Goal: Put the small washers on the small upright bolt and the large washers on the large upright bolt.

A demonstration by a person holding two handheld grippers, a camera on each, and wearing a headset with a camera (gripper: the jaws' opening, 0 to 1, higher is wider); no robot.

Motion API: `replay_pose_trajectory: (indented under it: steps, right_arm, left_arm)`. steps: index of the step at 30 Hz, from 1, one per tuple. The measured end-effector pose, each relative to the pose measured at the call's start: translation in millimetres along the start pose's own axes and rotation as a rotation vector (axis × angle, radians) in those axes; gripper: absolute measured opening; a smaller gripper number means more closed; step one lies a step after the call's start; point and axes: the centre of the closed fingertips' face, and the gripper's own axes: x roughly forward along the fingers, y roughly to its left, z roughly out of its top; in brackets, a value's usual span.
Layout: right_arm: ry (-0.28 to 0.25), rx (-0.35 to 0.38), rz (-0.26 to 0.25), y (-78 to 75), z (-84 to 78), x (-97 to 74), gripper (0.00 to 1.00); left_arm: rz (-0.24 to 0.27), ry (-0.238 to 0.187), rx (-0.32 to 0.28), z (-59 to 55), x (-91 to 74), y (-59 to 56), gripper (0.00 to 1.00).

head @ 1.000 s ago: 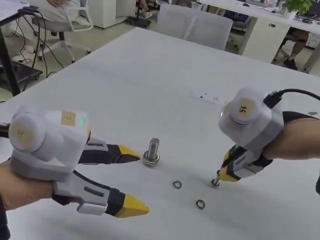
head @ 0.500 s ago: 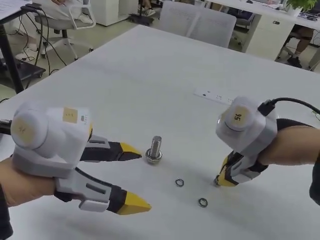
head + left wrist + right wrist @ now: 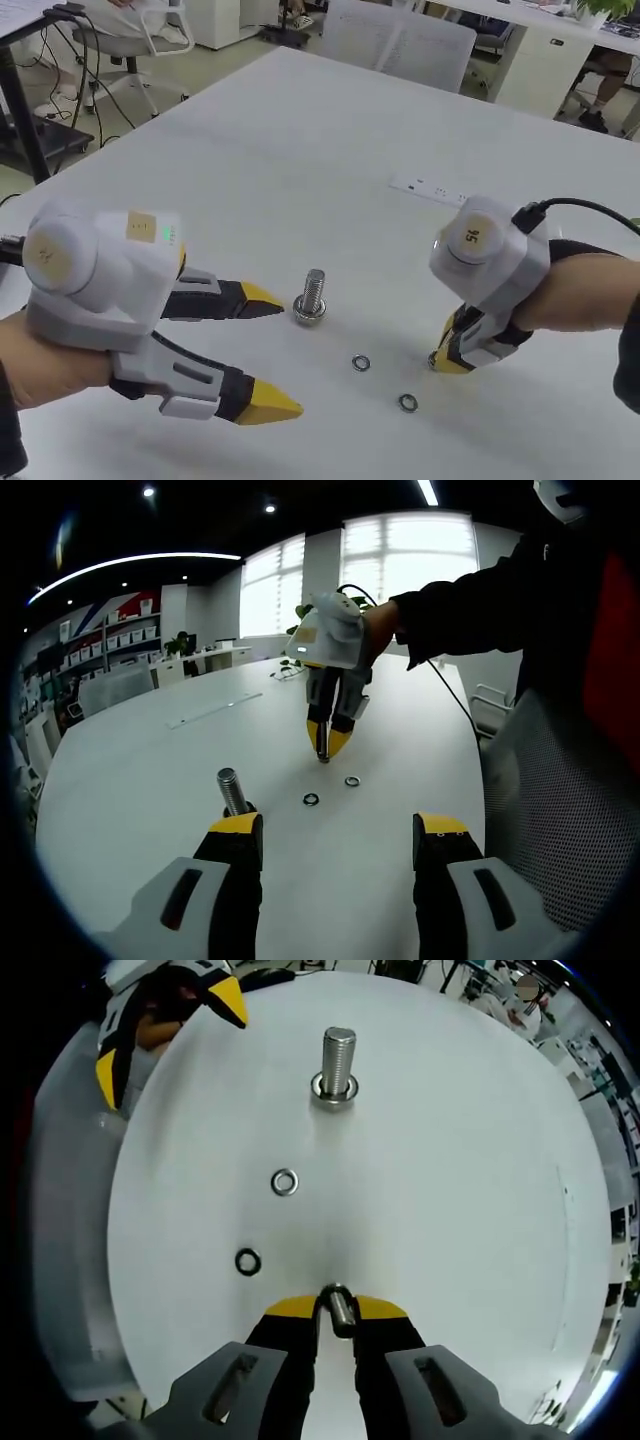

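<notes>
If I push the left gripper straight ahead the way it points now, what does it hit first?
Most likely the large bolt. It stands upright just beyond one jaw tip of the open left gripper, in line with that jaw. Depth is hard to judge in this view.

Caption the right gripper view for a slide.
Right gripper closed on the small bolt, two loose washers and the large upright bolt ahead on the white table.

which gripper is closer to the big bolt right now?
Left. One finger of the left gripper sits just beside the big bolt; the right gripper is farther off, beyond the loose washers, shut on the small bolt.
</notes>
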Motion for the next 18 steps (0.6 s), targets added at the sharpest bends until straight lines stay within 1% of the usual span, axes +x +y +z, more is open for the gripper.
replay_pose_trajectory:
  steps: [3,5,18]
  right_arm:
    - [-0.001,-0.003,-0.003,0.0,0.9,0.3,0.15]
    - [-0.003,-0.002,-0.005,0.1,1.6,1.0,0.18]
    - [0.002,0.006,-0.013,-0.3,-3.6,-1.9,0.19]
  left_arm:
    - [0.001,-0.001,0.001,0.2,-0.3,0.2,0.6]
    - [0.0,0.0,0.001,0.0,-0.4,0.1,0.6]
    - [-0.003,-0.001,0.003,0.4,-0.5,-1.1,0.6]
